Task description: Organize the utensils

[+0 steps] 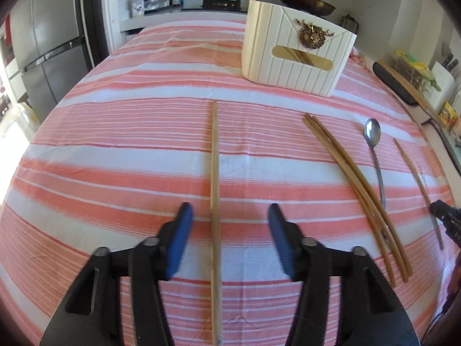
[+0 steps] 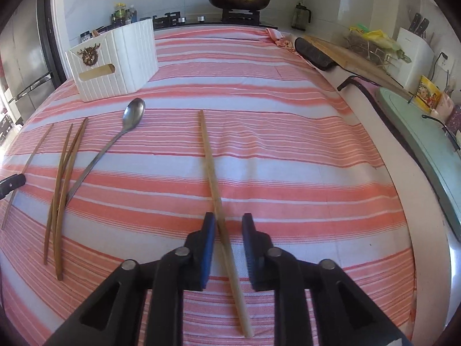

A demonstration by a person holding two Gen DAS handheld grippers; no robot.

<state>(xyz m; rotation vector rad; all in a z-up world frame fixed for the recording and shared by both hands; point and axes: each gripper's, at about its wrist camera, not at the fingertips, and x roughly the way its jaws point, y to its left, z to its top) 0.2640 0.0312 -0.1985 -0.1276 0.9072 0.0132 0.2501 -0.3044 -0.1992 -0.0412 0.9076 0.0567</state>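
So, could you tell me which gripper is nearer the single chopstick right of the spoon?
Right. The right gripper straddles that chopstick; the left gripper sits beyond the spoon and three-chopstick bundle.

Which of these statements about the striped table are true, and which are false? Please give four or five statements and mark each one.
1. The spoon lies on the striped cloth, outside the white holder. True.
2. The left gripper is shut tight on a chopstick. False: its jaws stand wide apart, with a single chopstick lying between them, untouched.
3. A chopstick lies between the blue pads of the right gripper. True.
4. The white holder has tipped over on its side. False: it stands upright.
5. A pan with a lid sits on the stove behind the table. True.
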